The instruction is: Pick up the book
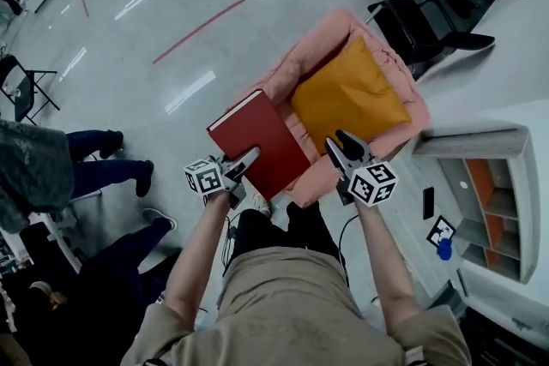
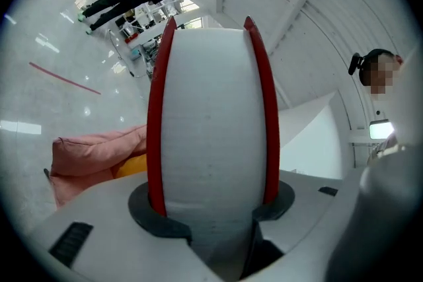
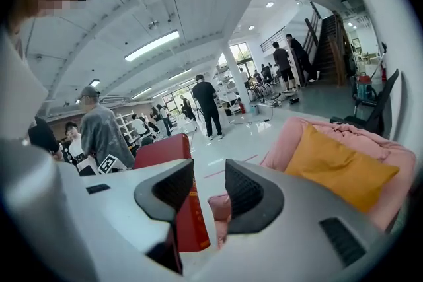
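Observation:
A red hardcover book (image 1: 262, 143) hangs in the air in front of a pink armchair (image 1: 296, 60). My left gripper (image 1: 247, 160) is shut on its lower corner. In the left gripper view the white page edge of the book (image 2: 211, 129) fills the gap between the jaws of the left gripper (image 2: 211, 205), with a red cover on each side. My right gripper (image 1: 341, 143) is open to the right of the book, over the armchair's front edge. In the right gripper view nothing lies between the jaws of the right gripper (image 3: 210, 191), and the book (image 3: 162, 155) shows behind its left jaw.
A yellow cushion (image 1: 347, 94) lies on the armchair seat. A black chair (image 1: 420, 21) stands behind it. A white shelf unit (image 1: 493, 201) with orange panels is at the right. People sit and stand at the left (image 1: 51, 167). My own legs are below.

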A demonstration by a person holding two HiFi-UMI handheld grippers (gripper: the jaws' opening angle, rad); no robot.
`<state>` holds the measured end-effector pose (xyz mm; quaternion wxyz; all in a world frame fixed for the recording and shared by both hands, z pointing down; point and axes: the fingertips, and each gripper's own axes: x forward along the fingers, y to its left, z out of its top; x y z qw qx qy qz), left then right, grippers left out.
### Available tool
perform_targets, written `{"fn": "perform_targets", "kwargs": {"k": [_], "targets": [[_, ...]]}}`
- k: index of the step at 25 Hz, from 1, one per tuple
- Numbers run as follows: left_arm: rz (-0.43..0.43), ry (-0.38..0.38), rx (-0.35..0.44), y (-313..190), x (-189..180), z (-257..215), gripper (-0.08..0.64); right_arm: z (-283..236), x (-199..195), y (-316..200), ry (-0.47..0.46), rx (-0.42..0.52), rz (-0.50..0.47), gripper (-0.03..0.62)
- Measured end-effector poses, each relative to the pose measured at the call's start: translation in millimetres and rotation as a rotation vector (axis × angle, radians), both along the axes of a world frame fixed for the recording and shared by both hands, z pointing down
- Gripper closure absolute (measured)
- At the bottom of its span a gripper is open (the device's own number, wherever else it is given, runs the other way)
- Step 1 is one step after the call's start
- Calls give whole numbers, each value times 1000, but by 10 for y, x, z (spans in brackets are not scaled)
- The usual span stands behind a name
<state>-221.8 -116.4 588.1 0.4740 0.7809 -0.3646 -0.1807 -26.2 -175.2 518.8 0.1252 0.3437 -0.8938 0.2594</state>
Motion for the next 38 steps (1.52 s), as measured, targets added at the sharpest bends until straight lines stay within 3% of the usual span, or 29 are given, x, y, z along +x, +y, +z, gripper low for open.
{"fn": "perform_targets", "kwargs": {"k": [4, 13, 21, 27, 34, 38], "targets": [[-9, 19, 25, 71, -42, -182, 324, -98, 20, 129, -4, 0, 4, 433], [-61, -19, 60, 541, 69, -543, 323, -499, 190, 332, -18, 74, -89, 433], [-208, 20, 28, 967, 388, -854, 323, -892, 706, 578, -86, 135, -98, 433], [-284, 51, 28, 1382, 833, -1111, 323, -1091, 1191, 898, -129, 167, -120, 433], [-321, 46, 111, 1963, 1268, -1401, 323, -1217, 1608, 1357, -139, 184, -171, 434], [-356, 57, 111, 2289, 1400, -1439, 322, -1236, 1786, 1556, -139, 192, -188, 433]]}}
